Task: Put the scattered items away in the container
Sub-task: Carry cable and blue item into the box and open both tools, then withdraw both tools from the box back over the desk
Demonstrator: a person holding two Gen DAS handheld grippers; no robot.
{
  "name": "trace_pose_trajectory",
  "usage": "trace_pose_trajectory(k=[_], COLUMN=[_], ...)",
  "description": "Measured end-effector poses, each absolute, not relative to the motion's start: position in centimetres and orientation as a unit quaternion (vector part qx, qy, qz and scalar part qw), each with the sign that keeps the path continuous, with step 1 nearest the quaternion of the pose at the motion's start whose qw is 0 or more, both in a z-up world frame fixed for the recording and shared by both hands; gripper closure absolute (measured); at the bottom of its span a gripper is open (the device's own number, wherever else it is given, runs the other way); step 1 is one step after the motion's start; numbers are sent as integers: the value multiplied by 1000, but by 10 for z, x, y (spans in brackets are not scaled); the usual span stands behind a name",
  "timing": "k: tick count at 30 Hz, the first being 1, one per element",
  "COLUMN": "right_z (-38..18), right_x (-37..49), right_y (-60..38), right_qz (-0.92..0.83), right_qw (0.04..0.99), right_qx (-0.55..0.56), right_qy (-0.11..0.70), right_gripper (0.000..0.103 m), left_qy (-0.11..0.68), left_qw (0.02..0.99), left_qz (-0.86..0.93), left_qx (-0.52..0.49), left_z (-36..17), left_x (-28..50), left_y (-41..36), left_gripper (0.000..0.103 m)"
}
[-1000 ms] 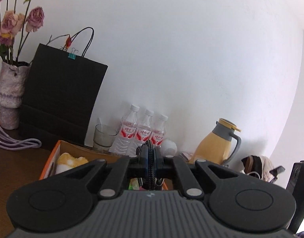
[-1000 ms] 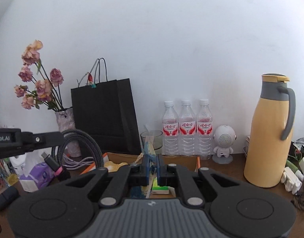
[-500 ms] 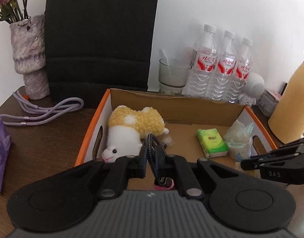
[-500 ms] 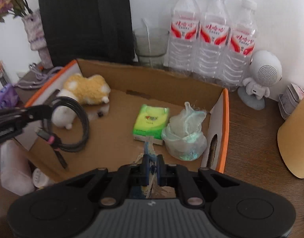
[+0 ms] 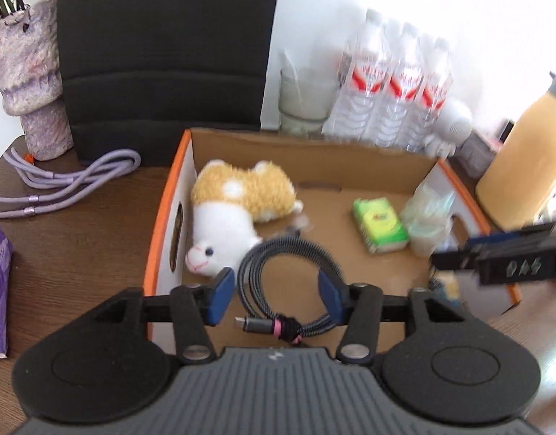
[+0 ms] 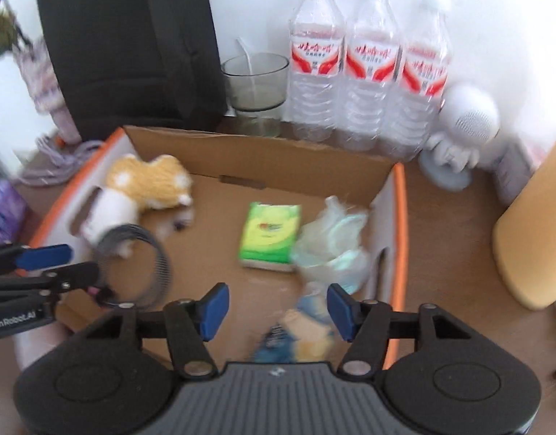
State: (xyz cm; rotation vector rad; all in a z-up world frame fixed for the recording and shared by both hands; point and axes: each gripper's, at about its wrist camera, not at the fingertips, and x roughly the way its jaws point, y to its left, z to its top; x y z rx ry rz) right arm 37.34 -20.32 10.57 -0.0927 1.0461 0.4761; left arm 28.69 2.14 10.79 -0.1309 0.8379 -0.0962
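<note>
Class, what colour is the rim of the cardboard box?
Orange rim, clearest in the right wrist view.

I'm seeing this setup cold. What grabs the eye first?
An orange-edged cardboard box holding a yellow-and-white plush toy at its left. The coiled black braided cable lies between the opening left gripper jaws; three clear water bottles line the wall behind.

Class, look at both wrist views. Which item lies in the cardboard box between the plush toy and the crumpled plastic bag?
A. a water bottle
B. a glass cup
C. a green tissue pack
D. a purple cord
C: the green tissue pack lies on the floor of the cardboard box, with the plush toy on one side and the crumpled plastic bag on the other.
</note>
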Motion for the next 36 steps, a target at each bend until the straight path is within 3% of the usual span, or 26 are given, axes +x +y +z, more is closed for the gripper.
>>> trace_pose_trajectory(k=[1, 3, 12, 16, 18, 19, 22, 28, 36], right_z=[105, 104, 120, 132, 130, 127, 116, 111, 80], right_x=[372, 370, 337, 290, 259, 245, 211, 163, 56], right_y=[-202, -200, -206, -208, -212, -215, -224, -231, -271], right_qz=[223, 217, 191, 185, 172, 165, 149, 151, 173], right_qw=[835, 829, 853, 913, 943, 955, 971, 976, 970], right_qx=[-38, -37, -34, -44, -41, -31, -1, -12, -8], right_qy=[502, 514, 485, 361, 281, 246, 189, 154, 168], right_gripper=[39, 36, 23, 22, 16, 12, 11, 11, 5], left_qy=[402, 402, 400, 276, 202, 181, 139, 96, 126], left_qw=[912, 912, 915, 960, 979, 983, 989, 995, 989], left_qz=[-43, -32, 18, 20, 11, 9, 6, 12, 10], left_qx=[-69, -78, -42, -32, -33, -34, -41, -37, -71], left_z=[115, 127, 134, 131, 125, 121, 109, 107, 85], left_x=[286, 284, 256, 208, 179, 168, 137, 92, -10], left_y=[24, 29, 30, 22, 17, 15, 10, 3, 2], left_gripper=[40, 23, 7, 6, 1, 1, 1, 0, 0])
